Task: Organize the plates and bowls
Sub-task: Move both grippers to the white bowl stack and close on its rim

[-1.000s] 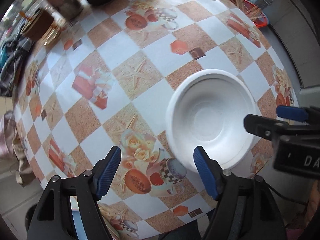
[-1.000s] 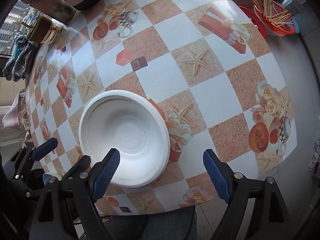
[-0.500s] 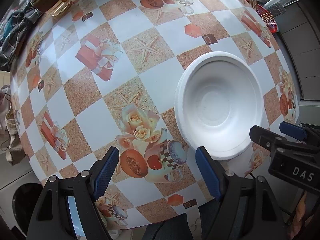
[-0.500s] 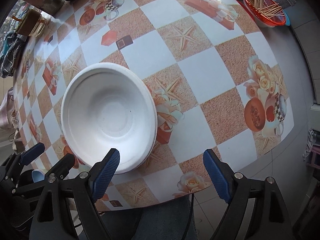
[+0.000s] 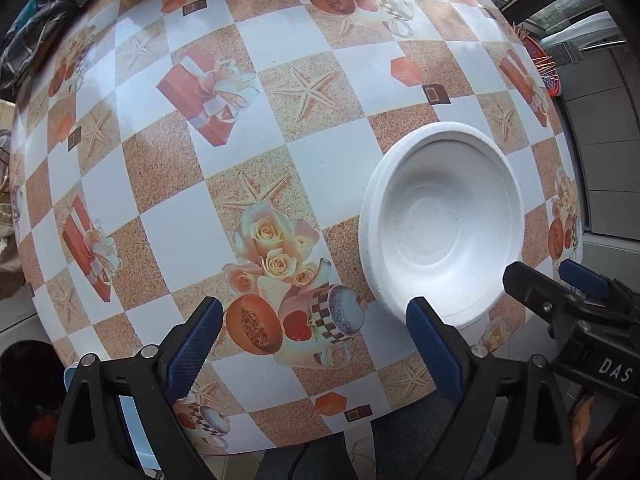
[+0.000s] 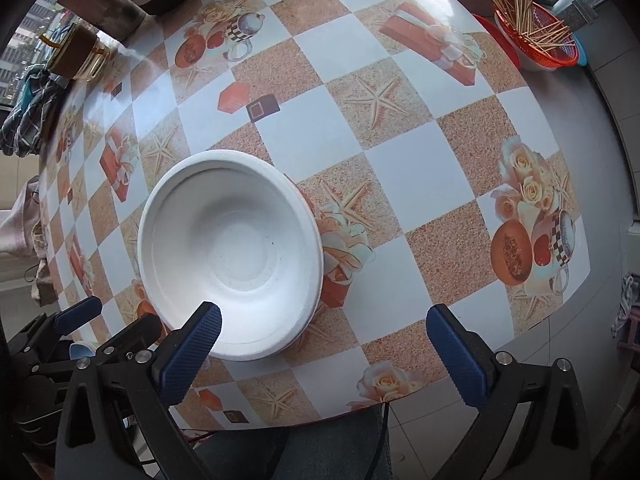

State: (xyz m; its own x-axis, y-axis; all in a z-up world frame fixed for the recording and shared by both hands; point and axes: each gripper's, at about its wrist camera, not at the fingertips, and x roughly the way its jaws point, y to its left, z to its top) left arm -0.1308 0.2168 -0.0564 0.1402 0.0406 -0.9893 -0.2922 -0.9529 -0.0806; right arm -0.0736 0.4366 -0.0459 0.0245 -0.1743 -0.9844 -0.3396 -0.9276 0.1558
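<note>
Both grippers are hovering above the near edge of the table (image 6: 408,168), w/ jaws wide apart and holding nothing. The left gripper (image 5: 312,344) is pointing over the printed cloth, just left of the white bowl (image 5: 442,220). The right gripper (image 6: 324,344) is hanging w/ its left fingertip (image 6: 200,328) over the bowl's near rim. The bowl is sitting upright near the table edge, w/ nothing inside. An orange basket (image 6: 536,36) w/ sticks in it is standing beyond the far right corner.

Soft daylight, sharp focus; fisheye-warped, vignetted edges
</note>
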